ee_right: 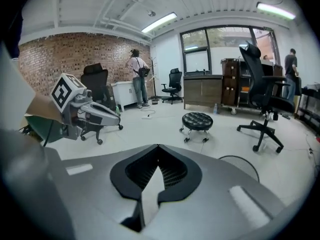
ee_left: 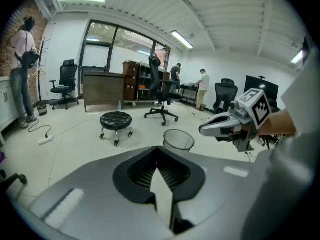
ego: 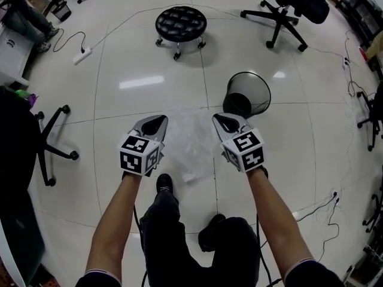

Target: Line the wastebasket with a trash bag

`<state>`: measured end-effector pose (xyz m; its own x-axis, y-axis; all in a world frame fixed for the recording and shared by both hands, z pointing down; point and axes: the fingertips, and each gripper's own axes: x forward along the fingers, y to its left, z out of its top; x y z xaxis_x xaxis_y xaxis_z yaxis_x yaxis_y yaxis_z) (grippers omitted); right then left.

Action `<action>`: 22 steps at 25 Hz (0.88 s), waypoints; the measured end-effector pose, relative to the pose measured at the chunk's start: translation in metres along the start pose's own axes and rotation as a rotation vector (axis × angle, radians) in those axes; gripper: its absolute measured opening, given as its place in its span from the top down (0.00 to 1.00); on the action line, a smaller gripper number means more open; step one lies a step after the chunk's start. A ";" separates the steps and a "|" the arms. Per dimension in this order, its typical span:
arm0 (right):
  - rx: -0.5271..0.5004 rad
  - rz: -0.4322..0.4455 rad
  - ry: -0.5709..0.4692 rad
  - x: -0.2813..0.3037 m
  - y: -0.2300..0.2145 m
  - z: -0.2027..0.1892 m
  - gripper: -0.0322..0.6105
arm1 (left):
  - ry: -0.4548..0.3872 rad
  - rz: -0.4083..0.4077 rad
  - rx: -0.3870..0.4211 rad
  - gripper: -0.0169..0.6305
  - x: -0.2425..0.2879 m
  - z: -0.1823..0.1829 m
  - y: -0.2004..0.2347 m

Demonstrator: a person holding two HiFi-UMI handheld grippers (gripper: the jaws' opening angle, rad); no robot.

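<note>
The left gripper (ee_left: pixel 160 168) has its jaws closed, and a pale strip of the trash bag (ee_left: pixel 163 196) is pinched between the ribbed pads. The right gripper (ee_right: pixel 158 167) is the same: jaws closed on a thin fold of the same clear film, which runs down out of the dark mouth of the jaws.

In the head view the two grippers sit side by side at about the same height, well apart, each held in a bare-armed hand and pointing forward and somewhat down. The bag hangs between them as a crumpled, see-through sheet. Its lower end sags toward the floor (ego: pixel 119 100) just ahead of the person's black shoe (ego: pixel 164 183). Whether it touches the tiles cannot be told.

The wastebasket (ego: pixel 256 87) – black wire mesh with a round rim – stands upright on the floor just beyond the right gripper. It is apart from the bag and not yet lined.

Farther out, a black tufted stool (ego: pixel 181 23) on casters stands ahead of the person, and a black office chair (ego: pixel 287 11) is off to the right of it. A white power strip (ego: pixel 82 54) with its cord lies on the tiles to the left – other cables trail along the right side of the room. People stand by the furniture along the far walls.
</note>
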<state>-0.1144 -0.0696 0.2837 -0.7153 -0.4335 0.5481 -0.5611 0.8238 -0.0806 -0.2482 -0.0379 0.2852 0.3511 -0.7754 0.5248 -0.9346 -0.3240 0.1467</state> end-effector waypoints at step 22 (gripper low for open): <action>0.074 -0.052 0.132 0.238 -0.112 -0.216 0.95 | 0.193 0.018 0.030 0.84 0.251 -0.229 0.162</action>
<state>-0.1317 -0.1856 0.6028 -0.6258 -0.4192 0.6577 -0.6289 0.7700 -0.1076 -0.3245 -0.1611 0.6334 0.3142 -0.6637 0.6789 -0.9376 -0.3292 0.1121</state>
